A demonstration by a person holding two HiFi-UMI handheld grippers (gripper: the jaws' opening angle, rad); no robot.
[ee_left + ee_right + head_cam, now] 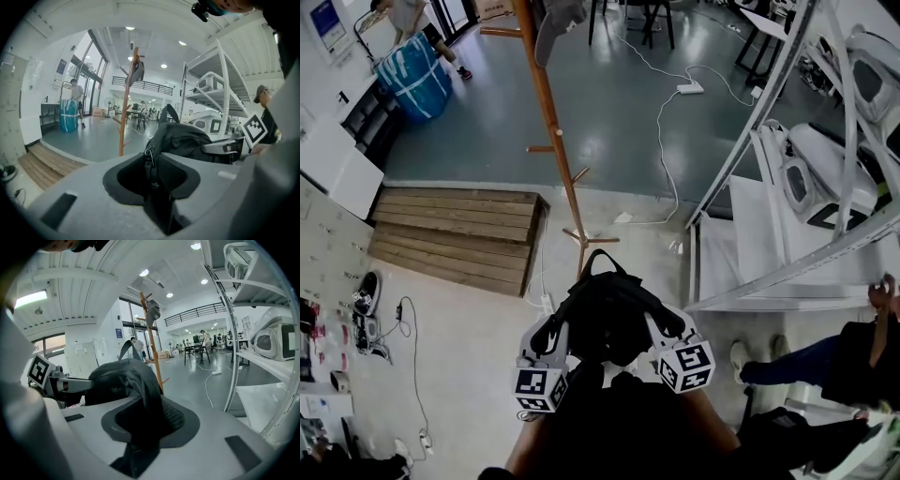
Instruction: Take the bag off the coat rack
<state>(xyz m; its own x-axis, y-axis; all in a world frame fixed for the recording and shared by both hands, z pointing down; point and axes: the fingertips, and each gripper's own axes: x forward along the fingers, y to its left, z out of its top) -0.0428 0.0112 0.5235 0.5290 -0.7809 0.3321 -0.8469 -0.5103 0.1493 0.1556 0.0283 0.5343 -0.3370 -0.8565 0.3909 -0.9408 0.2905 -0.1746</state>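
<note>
Currently my left gripper (549,343) and right gripper (668,336) pinch the black bag (605,314) over pale floor (469,375); coat rack (551,122) beyond, wooden platform (455,234) left.

Matt black cloth for the bag (605,314), with a small shiny metal zip pull (149,152). Smooth orange-brown wood for the coat rack (551,112). Bare, rough-looking planks for the low platform (455,234). Glossy, reflective grey-green finish on the floor (609,103). White painted metal for the shelf frame (759,122). Matt grey plastic on the left gripper (551,336) and right gripper (661,328), with black textured pads (172,173).
</note>
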